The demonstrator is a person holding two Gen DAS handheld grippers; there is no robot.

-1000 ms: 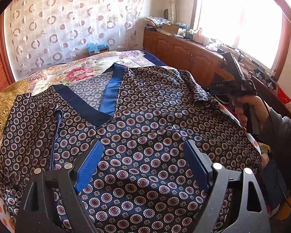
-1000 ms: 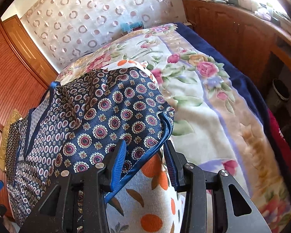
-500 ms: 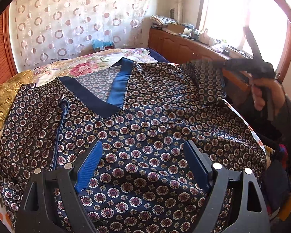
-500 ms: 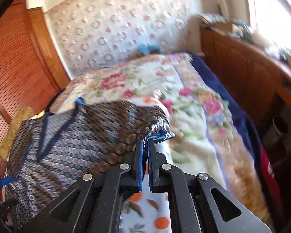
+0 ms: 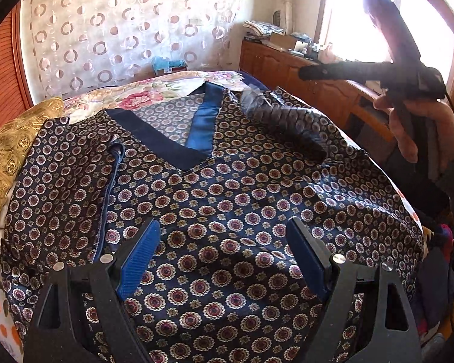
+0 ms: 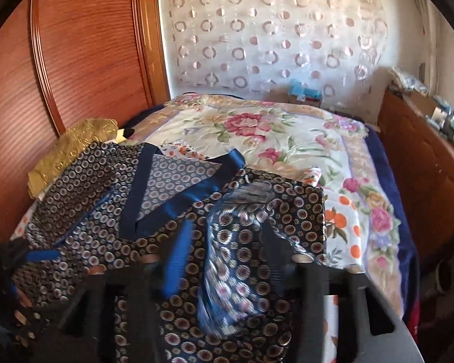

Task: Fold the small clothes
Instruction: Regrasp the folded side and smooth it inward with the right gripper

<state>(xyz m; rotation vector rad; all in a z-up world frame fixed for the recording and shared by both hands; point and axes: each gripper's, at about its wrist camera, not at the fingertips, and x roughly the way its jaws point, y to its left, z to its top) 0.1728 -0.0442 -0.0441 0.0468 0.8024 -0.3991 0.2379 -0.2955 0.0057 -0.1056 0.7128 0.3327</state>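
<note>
A navy patterned V-neck top [image 5: 227,199] with blue trim lies spread on the bed. My left gripper [image 5: 224,257] is open and empty, hovering over its lower middle. In the right wrist view my right gripper [image 6: 224,260] is blurred, its fingers [image 6: 178,260] spread apart, with the right sleeve [image 6: 242,242] draped loose between them, folded in over the top [image 6: 90,220]. In the left wrist view the right gripper [image 5: 305,72] is raised above the falling, blurred sleeve [image 5: 284,121].
A floral blanket [image 6: 272,133] covers the bed. A gold cushion [image 5: 12,148] lies at the left. A wooden cabinet [image 5: 317,87] runs along the right under the window. A wooden wardrobe [image 6: 75,54] stands behind the bed.
My right gripper closed on the sleeve hem, lifted and carried it inward over the top, then opened; the sleeve now drops onto the garment. My left gripper stayed put.
</note>
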